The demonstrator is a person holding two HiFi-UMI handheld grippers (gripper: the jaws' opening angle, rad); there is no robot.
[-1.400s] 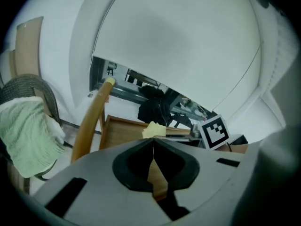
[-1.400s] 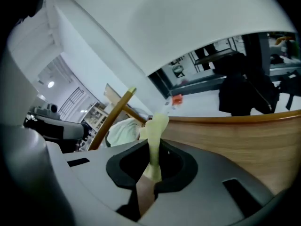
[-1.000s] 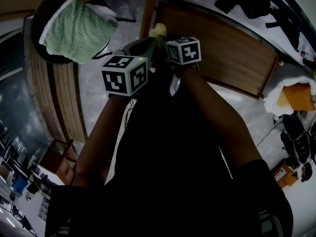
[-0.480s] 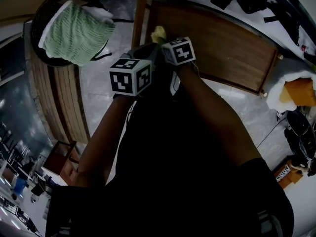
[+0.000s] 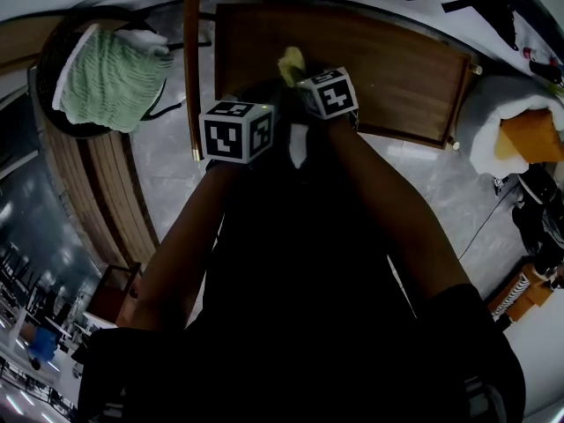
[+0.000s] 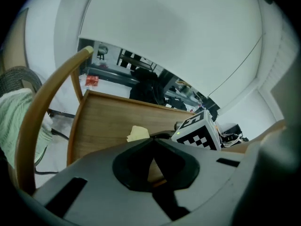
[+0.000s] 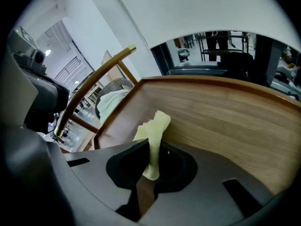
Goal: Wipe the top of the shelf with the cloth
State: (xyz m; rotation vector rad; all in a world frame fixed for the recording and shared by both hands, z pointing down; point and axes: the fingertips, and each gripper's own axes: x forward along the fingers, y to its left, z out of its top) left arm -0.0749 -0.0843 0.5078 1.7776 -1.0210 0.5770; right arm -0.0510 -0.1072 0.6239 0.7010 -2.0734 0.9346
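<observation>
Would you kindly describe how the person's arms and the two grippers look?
The left gripper and right gripper have grey moulded bodies with a black recess round the jaws. Each carries a white cube with black square markers. The person wears dark short sleeves.

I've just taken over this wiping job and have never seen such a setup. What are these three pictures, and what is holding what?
There is no robot arm here. A person holds a two-jaw gripper in each hand, and the marker cubes are parts of those grippers. The head view looks steeply down from the person's head. The other two cameras ride on the grippers and look along their jaws. The right gripper is shut on a pale yellow cloth, held over the brown wooden shelf top. Whether the cloth touches the wood is unclear. The left gripper is shut with nothing between its jaws. To the left are a green towel and a wooden pole.
</observation>
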